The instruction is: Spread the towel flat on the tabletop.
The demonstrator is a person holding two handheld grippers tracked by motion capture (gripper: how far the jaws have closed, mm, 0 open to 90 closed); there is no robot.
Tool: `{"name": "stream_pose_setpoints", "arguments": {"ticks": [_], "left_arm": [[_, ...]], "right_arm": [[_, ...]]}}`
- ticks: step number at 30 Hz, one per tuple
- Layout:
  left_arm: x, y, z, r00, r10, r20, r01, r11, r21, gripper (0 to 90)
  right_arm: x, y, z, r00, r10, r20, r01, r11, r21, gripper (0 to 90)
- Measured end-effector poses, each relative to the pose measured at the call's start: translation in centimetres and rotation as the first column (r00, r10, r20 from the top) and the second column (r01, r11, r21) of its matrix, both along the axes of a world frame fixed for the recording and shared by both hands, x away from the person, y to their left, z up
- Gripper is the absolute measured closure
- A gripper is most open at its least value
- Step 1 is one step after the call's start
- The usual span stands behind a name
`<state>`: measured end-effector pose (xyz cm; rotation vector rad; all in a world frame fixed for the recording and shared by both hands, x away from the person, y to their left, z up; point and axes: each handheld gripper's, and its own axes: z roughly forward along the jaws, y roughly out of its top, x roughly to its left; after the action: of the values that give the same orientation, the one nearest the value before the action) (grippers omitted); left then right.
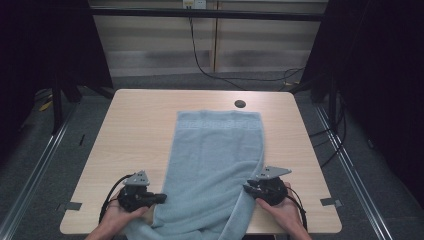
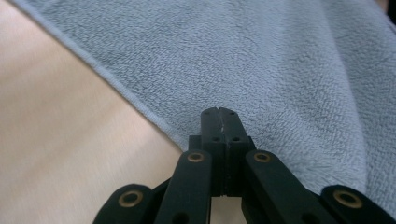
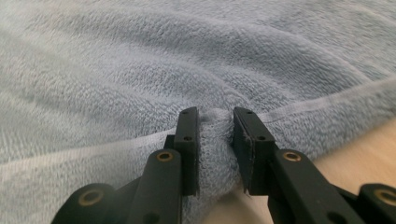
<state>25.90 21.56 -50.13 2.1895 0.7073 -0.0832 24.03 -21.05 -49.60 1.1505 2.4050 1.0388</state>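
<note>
A light blue towel (image 1: 215, 160) lies lengthwise down the middle of the wooden table (image 1: 140, 115), and its near end hangs over the front edge. My left gripper (image 1: 161, 198) is at the towel's left hem near the front. In the left gripper view its jaws are pressed together, the left gripper (image 2: 219, 113) tips rest on the towel (image 2: 261, 60) just inside the hem, and no cloth shows between them. My right gripper (image 1: 247, 188) is at the towel's right edge. In the right gripper view the right gripper (image 3: 215, 119) pinches a raised fold of towel (image 3: 187, 56) at the hem.
A round black cable hole (image 1: 240, 104) sits in the table just beyond the towel's far end. Bare wood (image 2: 56, 140) runs along both sides of the towel. Cables trail over the floor behind the table, and dark curtains stand to the left and right.
</note>
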Motion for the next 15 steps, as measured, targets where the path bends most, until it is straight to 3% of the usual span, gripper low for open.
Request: {"name": "stream_pose_setpoints", "arguments": {"ticks": [4,8,9,15], "left_arm": [[-0.5,1.3,-0.1,0.9996,0.03,-0.003,-0.03,0.9995,-0.011,90.0],[0.1,1.5,-0.1,0.9982,0.058,-0.011,-0.058,0.9982,-0.015,90.0],[0.2,1.5,-0.1,0.998,0.062,-0.009,-0.063,0.998,-0.013,90.0],[0.4,1.1,-0.1,0.9975,0.071,0.007,-0.071,0.9975,-0.002,90.0]], "right_arm": [[-0.2,0.2,1.0,0.9995,0.008,0.031,-0.009,0.999,0.05,85.6],[-0.9,-0.4,1.4,0.9989,-0.006,0.046,0.002,0.997,0.077,86.1],[-1.4,-1.0,1.7,0.9987,-0.023,0.045,0.017,0.994,0.112,85.9],[-2.4,-2.5,1.9,0.9977,-0.051,0.045,0.044,0.989,0.138,85.6]]}}
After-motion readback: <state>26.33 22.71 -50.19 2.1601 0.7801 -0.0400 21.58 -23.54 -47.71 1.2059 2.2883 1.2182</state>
